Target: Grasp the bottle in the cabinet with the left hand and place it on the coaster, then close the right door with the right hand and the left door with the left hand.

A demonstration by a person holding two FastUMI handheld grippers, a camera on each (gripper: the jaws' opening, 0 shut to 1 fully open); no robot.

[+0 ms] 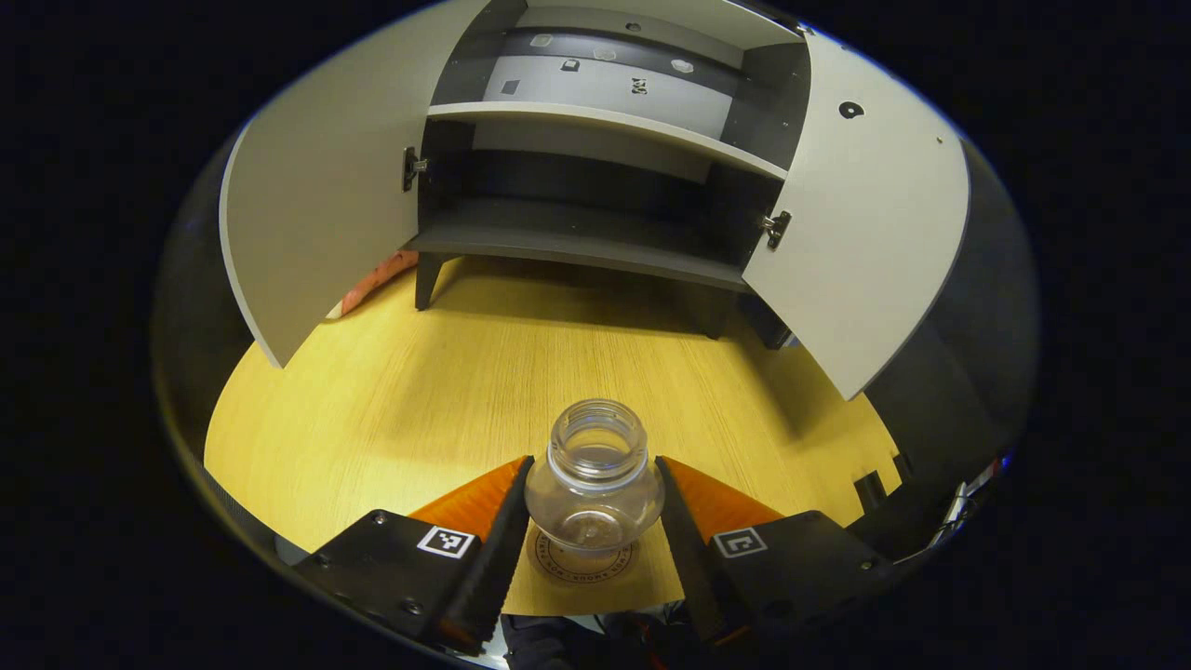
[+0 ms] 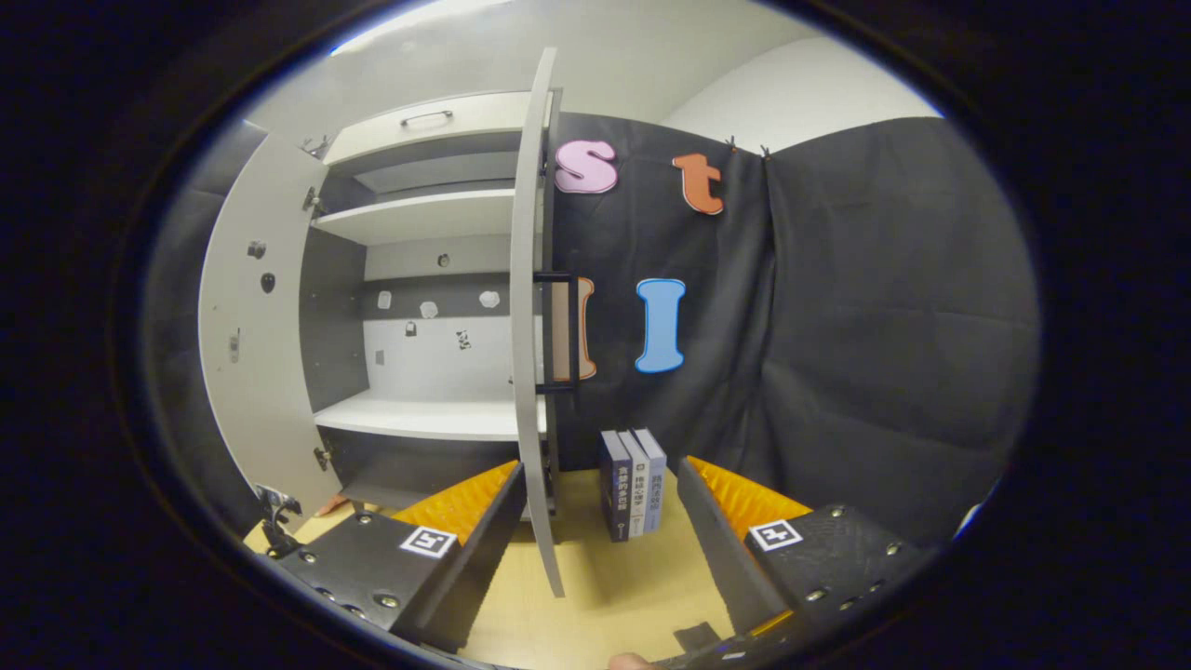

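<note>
Clear round glass bottle point(image 1: 595, 484) stands on the coaster point(image 1: 582, 561), left gripper point(image 1: 592, 510) fingers close around it; right gripper point(image 2: 595, 516) wide, door point(image 2: 532, 316) edge at 12 o'clock

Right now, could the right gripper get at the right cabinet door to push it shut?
Probably yes. The right gripper is open, and the right door's edge stands between its fingers with nothing in front of it. The books stand farther back, beside the door.
</note>
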